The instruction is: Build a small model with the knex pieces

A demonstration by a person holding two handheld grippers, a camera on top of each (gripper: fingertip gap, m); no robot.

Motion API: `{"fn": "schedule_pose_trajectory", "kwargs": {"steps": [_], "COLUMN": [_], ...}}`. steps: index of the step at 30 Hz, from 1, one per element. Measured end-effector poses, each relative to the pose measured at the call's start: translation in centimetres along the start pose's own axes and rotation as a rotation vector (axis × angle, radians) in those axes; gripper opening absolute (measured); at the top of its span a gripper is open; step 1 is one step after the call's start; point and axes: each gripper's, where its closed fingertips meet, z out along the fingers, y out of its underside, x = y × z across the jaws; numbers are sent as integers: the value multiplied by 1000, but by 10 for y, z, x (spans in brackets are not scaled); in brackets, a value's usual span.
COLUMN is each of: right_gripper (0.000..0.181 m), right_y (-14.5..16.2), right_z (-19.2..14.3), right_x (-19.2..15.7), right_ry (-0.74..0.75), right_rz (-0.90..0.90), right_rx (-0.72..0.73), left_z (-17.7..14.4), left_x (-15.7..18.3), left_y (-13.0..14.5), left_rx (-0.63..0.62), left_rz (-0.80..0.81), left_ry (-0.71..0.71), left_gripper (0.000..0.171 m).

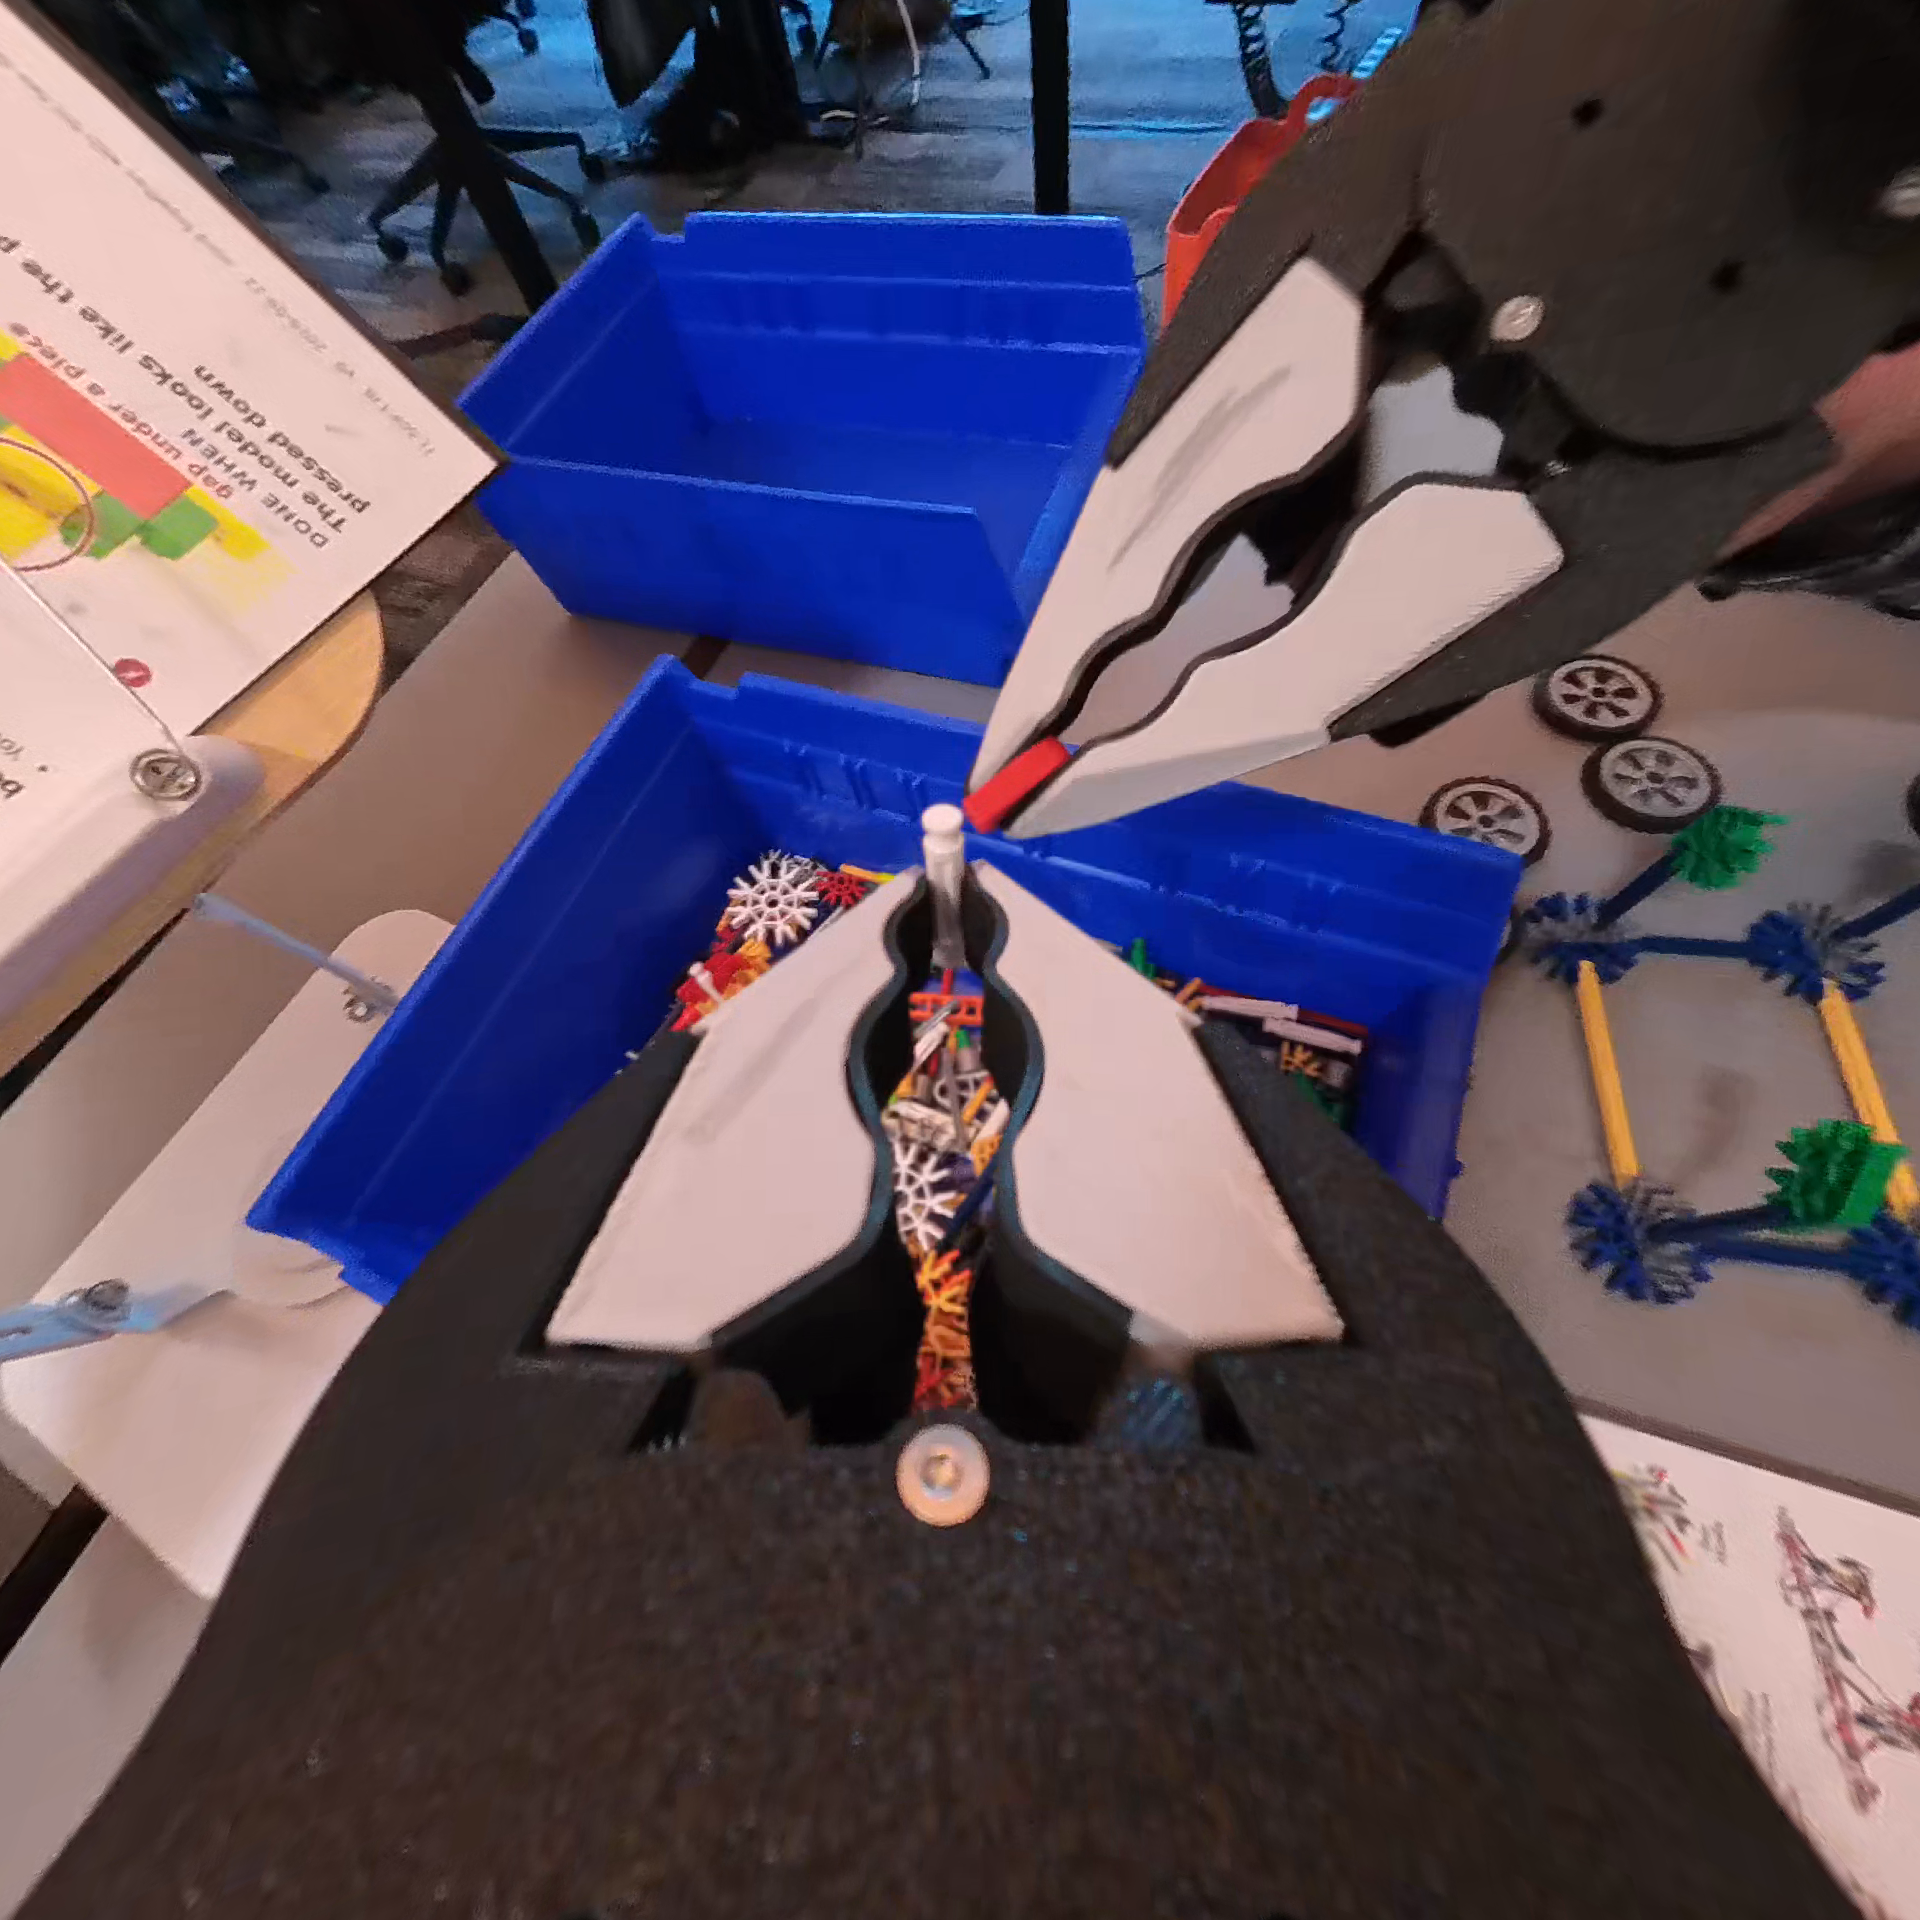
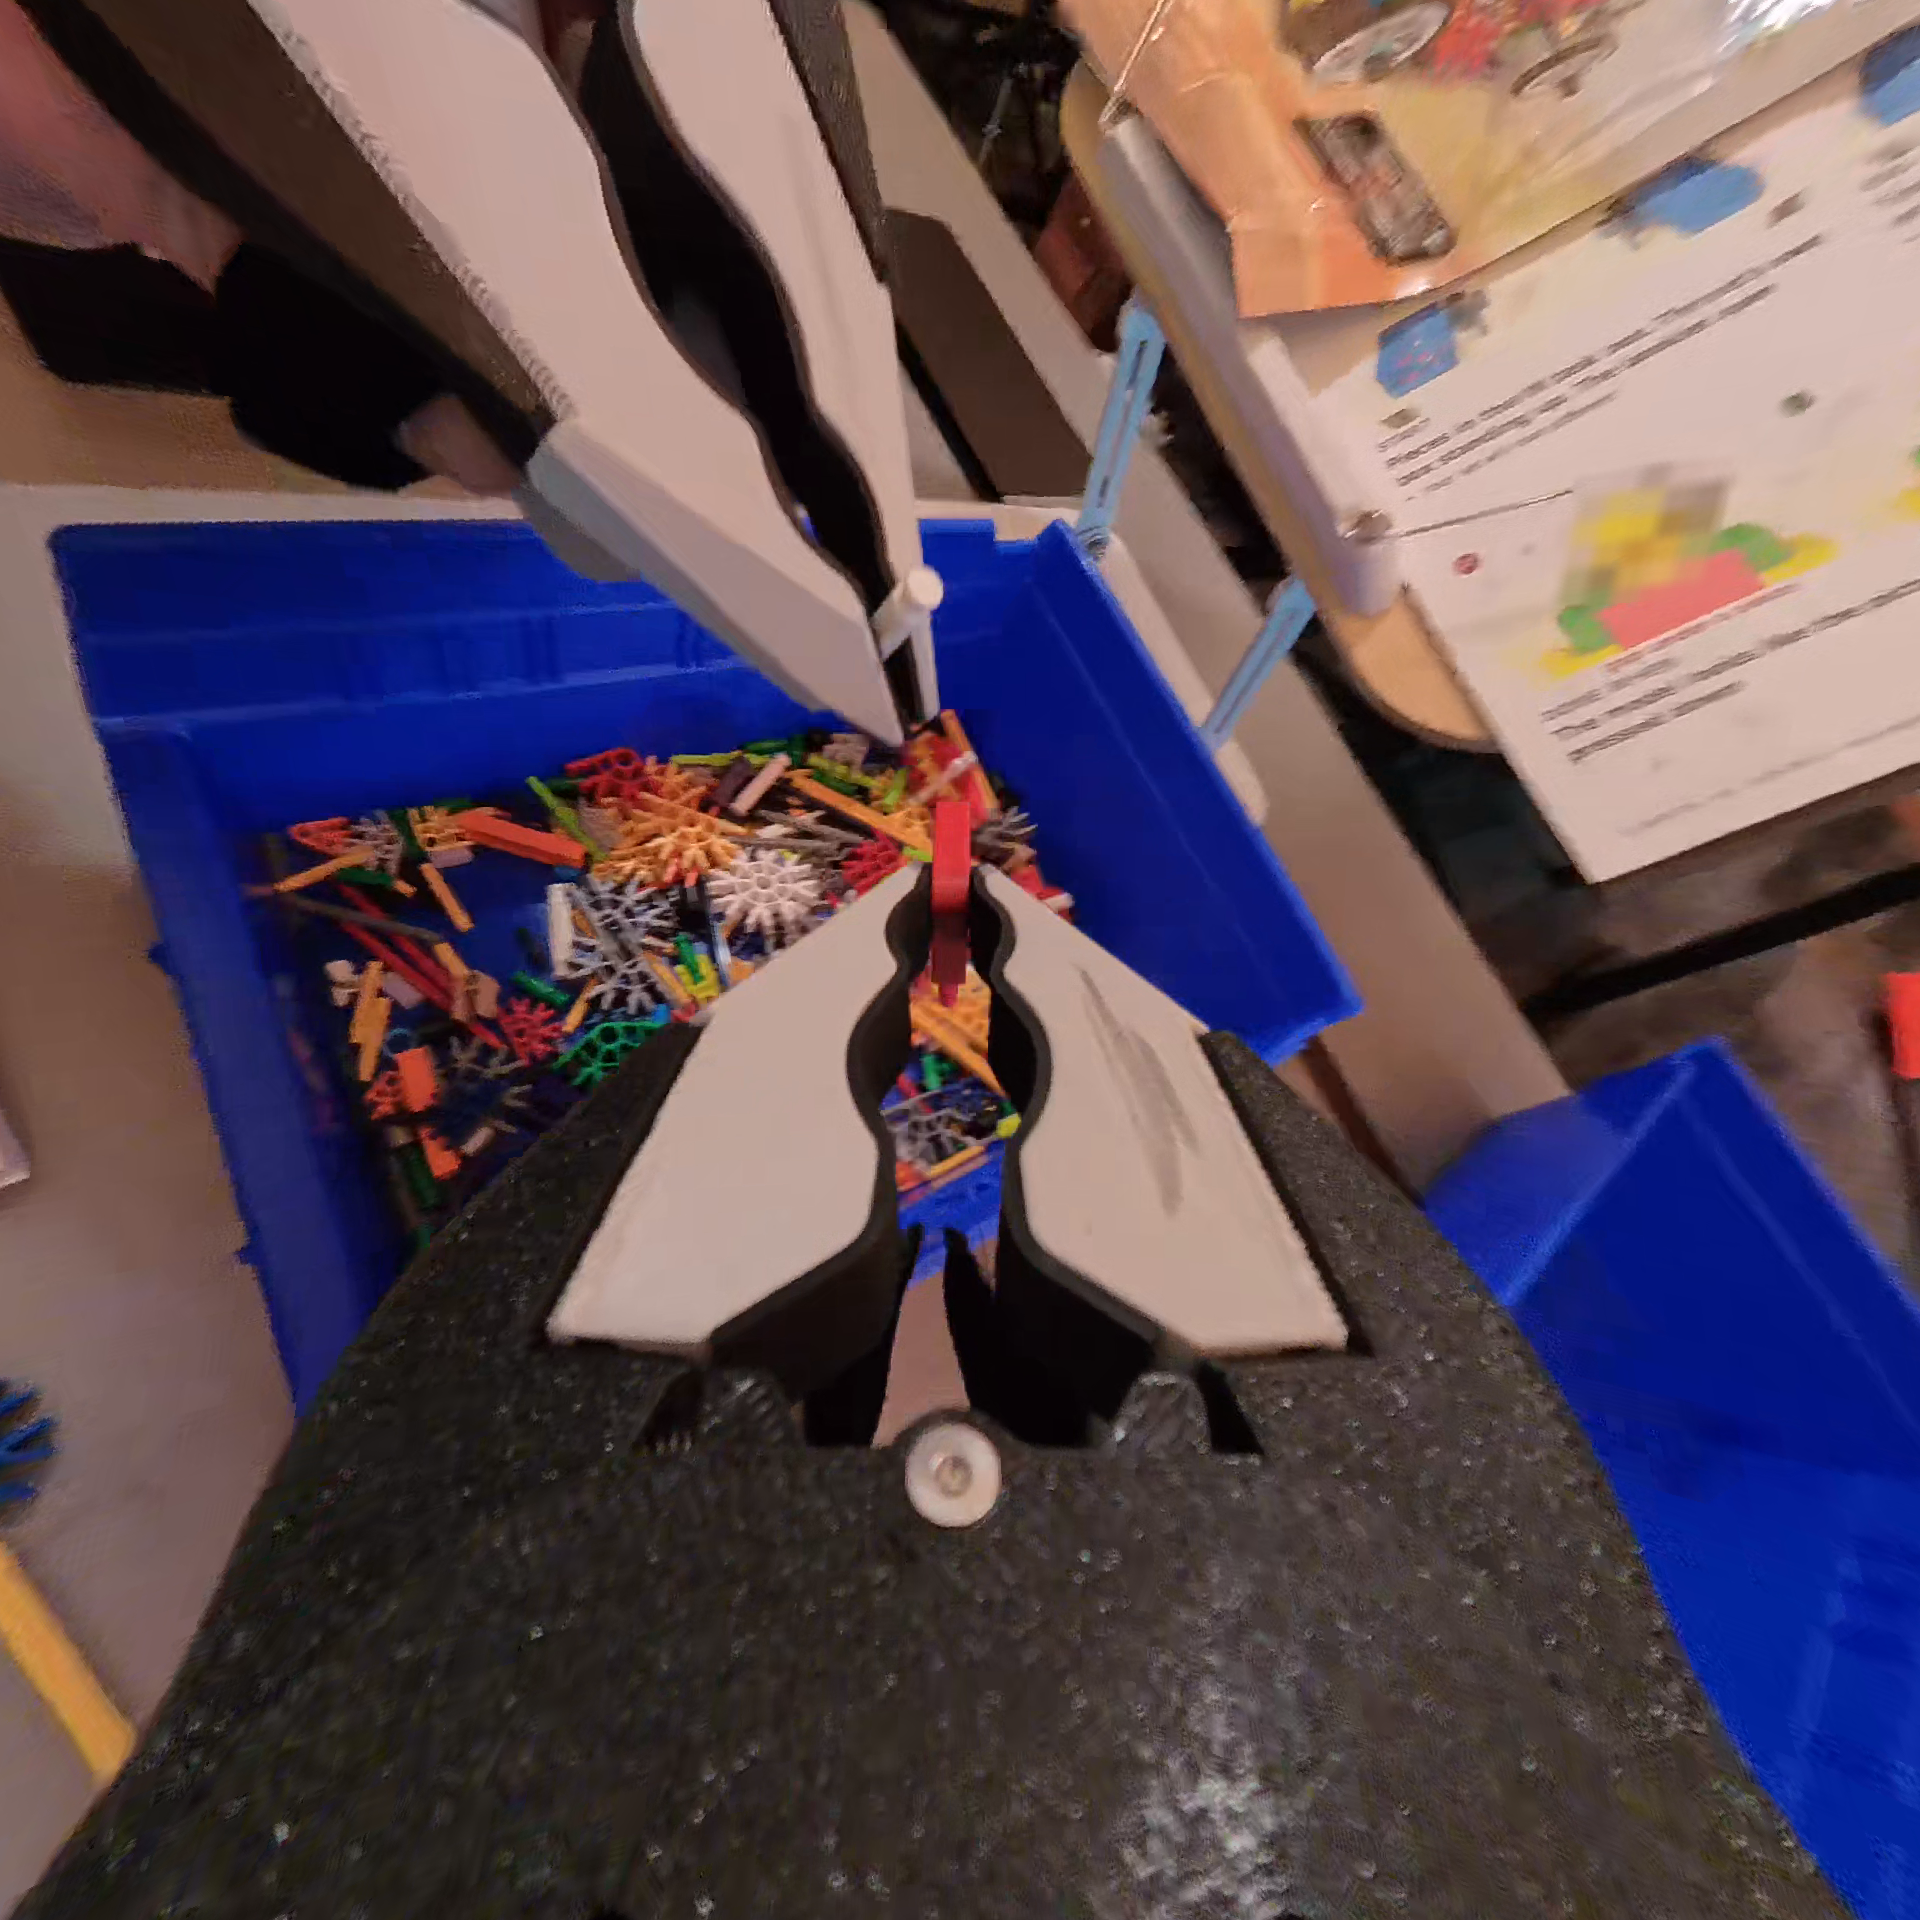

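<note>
My left gripper (image 1: pixel 948 878) is shut on a short white rod (image 1: pixel 942 842) that sticks up past its fingertips. It also shows in the right wrist view (image 2: pixel 902 717) with the white rod (image 2: pixel 912 608). My right gripper (image 2: pixel 950 878) is shut on a small red connector piece (image 2: pixel 950 847). In the left wrist view the right gripper (image 1: pixel 997 816) comes in from the upper right, its red piece (image 1: pixel 1016 781) just beside the top of the white rod. Both hover over a blue bin (image 1: pixel 582 935) holding many coloured rods and connectors (image 2: pixel 665 883).
A second blue bin (image 1: pixel 810 436) stands behind the first. A partly built frame of blue connectors, yellow rods and green pieces (image 1: pixel 1766 1049) lies to the right with small wheels (image 1: pixel 1595 698). An instruction sheet on a stand (image 1: pixel 156 416) is at left, a printed sheet (image 1: pixel 1787 1621) at lower right. Left and right tips are no more than a few centimetres apart.
</note>
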Motion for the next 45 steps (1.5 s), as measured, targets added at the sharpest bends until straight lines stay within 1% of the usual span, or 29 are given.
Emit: {"fn": "schedule_pose_trajectory", "kwargs": {"steps": [2,5,8,10,12,13,14,16,17,20,22,25,27,30,33,36,38,39,41,42,45], "right_gripper": [6,5,5,6,6,11,17,43,49,49,31,32,32,32,32,32,32,32,32,32,32], "right_y": [8,11,13,21,30,34,39,47,48,42,33,22,16,21,47,99,144,172,230,258,347], "right_z": [4,2,-1,4,12,16,19,23,22,6,-13,-59,-103,-185,-281,-381,-440,-464,-501,-514,-534], "right_x": [-10,-13,-14,-20,-36,-45,-53,-61,-64,-64,-52,-40,-33,-18,7,37,47,49,45,41,23], "right_ry": [-92,-173,-217,-182,-167,-166,-163,-140,-136,-118,-51,7,45,97,186,356,449,493,567,588,632], "right_rz": [54,109,141,76,0,-23,-47,-92,-94,-97,-101,-17,40,130,236,336,415,452,533,581,722], "right_rx": [-25,-23,-40,-94,-157,-180,-207,-258,-266,-259,-230,-176,-119,-22,88,173,220,218,208,209,175], "left_z": [-1,-1,-2,-2,-3,-3,-4,-6,-7,-10,-12,-15,-18,-24,-31,-34,-34,-31,-22,-16,9], "left_x": [4,-3,-3,-4,-5,-6,-6,-5,-6,-5,-4,0,4,16,28,54,74,84,109,121,157], "left_y": [2,7,7,9,12,12,12,13,12,9,7,1,-6,-13,-17,-29,-41,-46,-55,-59,-71], "left_rx": [-11,-50,-51,-65,-78,-83,-87,-95,-99,-94,-96,-78,-54,-35,-91,-119,-122,-127,-134,-140,-135], "left_rz": [-9,23,26,30,34,34,36,43,51,63,78,91,97,109,143,166,189,194,205,212,238], "left_ry": [38,-16,-15,-17,-23,-26,-28,-38,-48,-53,-60,-72,-96,-129,-201,-234,-252,-265,-274,-278,-272], "left_gripper": [2,3,3,2,3,3,2,3,2,2,2,2,2,1,2,2,2,2,2,2,3]}}
